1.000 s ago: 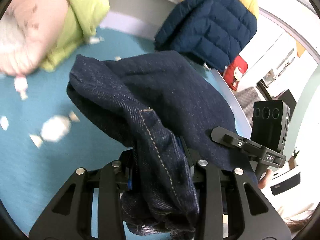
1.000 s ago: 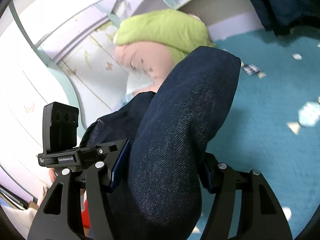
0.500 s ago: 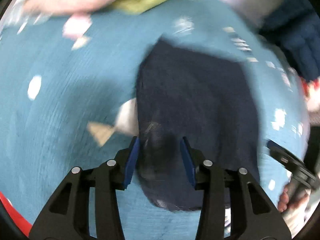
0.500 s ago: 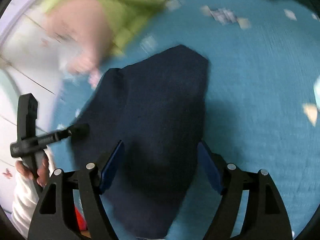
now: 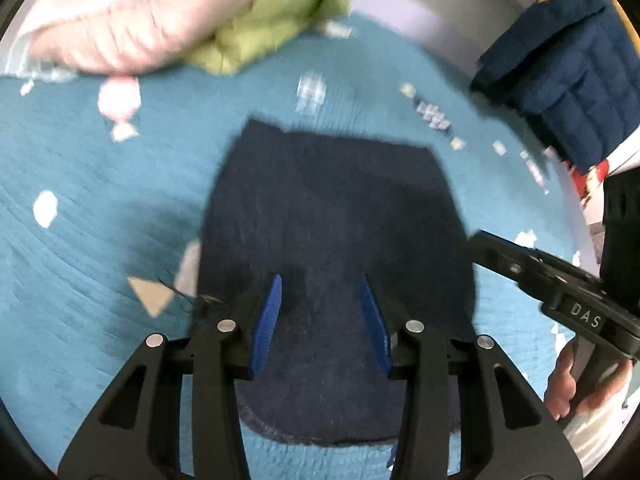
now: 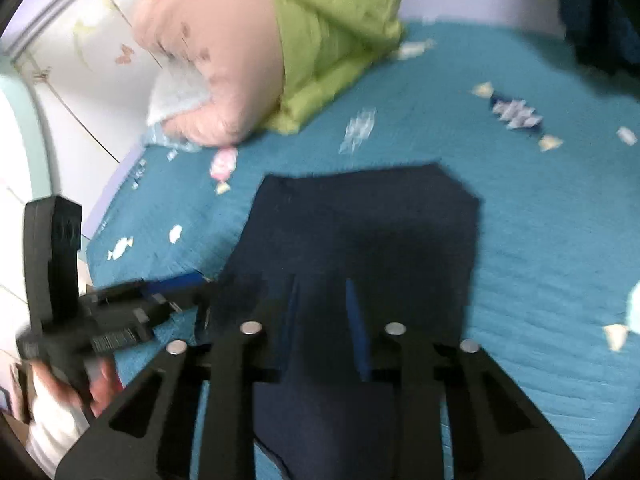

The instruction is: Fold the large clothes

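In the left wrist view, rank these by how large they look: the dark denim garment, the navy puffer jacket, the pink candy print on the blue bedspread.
1. Dark denim garment, though it lies nearest the camera, which inflates it.
2. Navy puffer jacket, farther off and cut by the frame edge, so its true size is unsure.
3. Pink candy print, clearly smallest.

Bare teal bedspread (image 5: 80, 240) left; green-pink bedding (image 5: 208, 20) beyond, navy jacket (image 5: 560, 92) right.

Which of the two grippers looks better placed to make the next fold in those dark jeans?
Probably the left. The left gripper hangs open over the jeans at their near left edge, fabric between its fingers. The right gripper also straddles the cloth, but that blurred view hides its grip.
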{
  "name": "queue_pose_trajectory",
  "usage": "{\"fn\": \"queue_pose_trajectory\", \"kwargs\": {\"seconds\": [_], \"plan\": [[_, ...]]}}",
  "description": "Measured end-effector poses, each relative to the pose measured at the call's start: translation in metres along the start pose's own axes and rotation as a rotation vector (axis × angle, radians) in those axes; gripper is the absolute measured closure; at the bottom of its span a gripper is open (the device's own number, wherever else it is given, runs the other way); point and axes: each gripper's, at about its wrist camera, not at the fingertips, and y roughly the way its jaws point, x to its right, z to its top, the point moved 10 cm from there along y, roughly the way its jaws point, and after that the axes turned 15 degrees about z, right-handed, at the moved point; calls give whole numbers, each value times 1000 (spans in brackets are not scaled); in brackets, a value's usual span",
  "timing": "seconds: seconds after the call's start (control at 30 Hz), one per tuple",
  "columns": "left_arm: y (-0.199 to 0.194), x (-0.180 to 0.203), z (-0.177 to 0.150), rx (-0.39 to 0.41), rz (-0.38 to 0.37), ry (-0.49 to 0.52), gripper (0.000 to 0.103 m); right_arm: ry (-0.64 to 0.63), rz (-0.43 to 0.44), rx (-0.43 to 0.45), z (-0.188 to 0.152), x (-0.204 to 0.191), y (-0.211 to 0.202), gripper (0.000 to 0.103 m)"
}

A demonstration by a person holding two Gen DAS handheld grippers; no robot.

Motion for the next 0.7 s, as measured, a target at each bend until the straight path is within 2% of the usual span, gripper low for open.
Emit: {"fn": "queue_pose_trajectory", "kwargs": {"seconds": [0.03, 0.07, 0.1, 0.17, 0.2, 0.23, 0.3, 0.33, 0.4, 0.47, 0.53, 0.57, 0.6, 0.67, 0.7], "plan": [[22, -4, -8, -52, 33, -1, 67, 26, -57, -58, -9, 15, 16, 84], [38, -11, -15, -92, 75, -4, 79, 63, -101, -95, -18, 36, 35, 87], [59, -23, -24, -129, 112, -15, 87, 99, -65, -76, -21, 46, 41, 87], [64, -32, -23, -118, 50, -63, 92, 144, -18, -65, -20, 48, 35, 88], [59, -37, -23, -144, 27, -103, 93, 153, -15, -80, -22, 45, 30, 88], [51, -41, -23, -155, 35, -115, 93, 177, -19, -110, -26, 40, 21, 88], [33, -37, -25, -117, 51, -49, 93, 242, 32, -185, -46, 21, 3, 83], [26, -35, -30, -109, 68, -16, 93, 235, 59, -218, -59, 9, -1, 83], [22, -28, -47, -149, 54, 20, 92, 188, 13, -264, -82, 1, -1, 82], [39, -26, -63, -196, 69, 35, 93, 185, -30, -271, -92, 11, 13, 82], [55, -30, -65, -197, 56, -23, 93, 315, 25, -246, -94, 34, 32, 85], [54, -32, -64, -209, 46, -49, 93, 381, 55, -242, -93, 37, 28, 87], [47, -34, -63, -221, 40, -77, 93, 395, 60, -244, -92, 32, 16, 89], [30, -31, -65, -201, 69, -33, 92, 293, 16, -259, -97, 13, -8, 88], [18, -25, -72, -175, 78, 25, 92, 263, 20, -263, -102, 4, -17, 83]]}}
